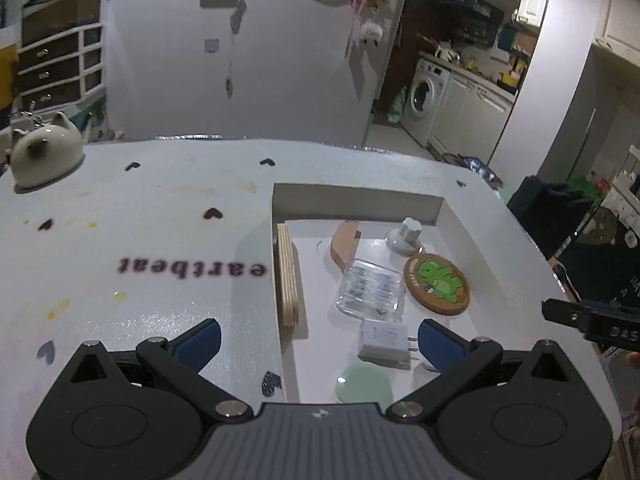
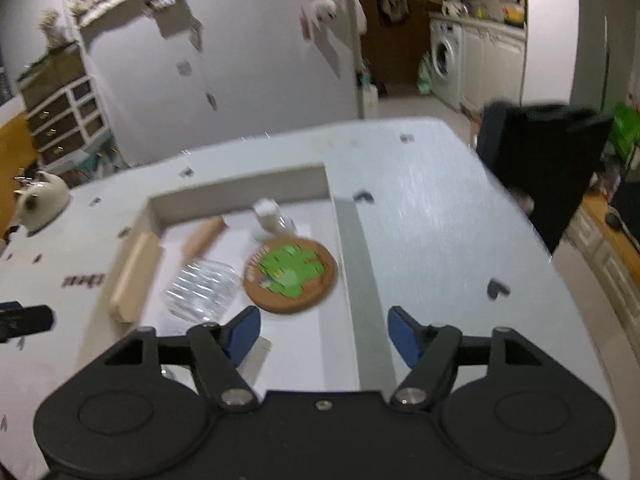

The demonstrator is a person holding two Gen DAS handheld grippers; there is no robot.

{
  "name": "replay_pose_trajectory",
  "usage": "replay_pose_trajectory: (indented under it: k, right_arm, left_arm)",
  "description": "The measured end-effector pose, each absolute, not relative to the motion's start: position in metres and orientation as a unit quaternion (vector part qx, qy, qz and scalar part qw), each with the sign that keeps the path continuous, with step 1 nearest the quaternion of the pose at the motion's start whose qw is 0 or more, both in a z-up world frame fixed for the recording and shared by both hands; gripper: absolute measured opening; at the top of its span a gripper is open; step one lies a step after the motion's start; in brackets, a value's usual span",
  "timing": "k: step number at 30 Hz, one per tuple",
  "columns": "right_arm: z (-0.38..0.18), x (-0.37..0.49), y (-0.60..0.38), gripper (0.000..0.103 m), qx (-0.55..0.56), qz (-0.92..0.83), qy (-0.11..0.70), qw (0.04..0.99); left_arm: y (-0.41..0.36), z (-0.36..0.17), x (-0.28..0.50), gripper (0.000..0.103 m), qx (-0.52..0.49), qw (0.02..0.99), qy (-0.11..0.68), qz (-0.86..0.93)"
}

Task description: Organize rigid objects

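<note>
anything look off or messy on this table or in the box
Nothing is spilled or broken. The table carries yellowish stains near its printed lettering. In the white box the clear plastic case lies partly on the wooden piece, and the white charger sits loose beside the pale green disc.

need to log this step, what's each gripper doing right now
left gripper: open, nothing held, over the near end of the white tray.
right gripper: open, nothing between its jaws, over the tray's right wall.
</note>
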State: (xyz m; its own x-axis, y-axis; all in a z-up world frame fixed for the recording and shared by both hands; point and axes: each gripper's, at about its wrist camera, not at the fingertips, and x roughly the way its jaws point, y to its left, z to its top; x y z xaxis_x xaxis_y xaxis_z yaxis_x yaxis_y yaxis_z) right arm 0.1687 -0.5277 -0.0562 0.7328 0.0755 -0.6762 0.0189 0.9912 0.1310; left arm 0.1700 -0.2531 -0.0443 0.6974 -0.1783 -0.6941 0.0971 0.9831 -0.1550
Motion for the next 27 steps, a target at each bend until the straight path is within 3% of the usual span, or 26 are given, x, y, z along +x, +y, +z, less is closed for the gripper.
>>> replay_pose_trajectory:
  k: [12, 27]
  right_arm:
    - [-0.012, 0.085, -0.523, 0.087, 0.049, 0.054, 0.301, 0.951]
    - [0.003, 0.007, -0.512, 0.103, 0.026, 0.032, 0.252, 0.967]
  left_arm:
    - [-0.264, -0.008, 0.087, 0.103, -0.061, 0.947, 0.308, -0.066]
    - [-0.267, -0.004, 0.014, 0.103, -0.038, 0.954, 0.291, -0.056]
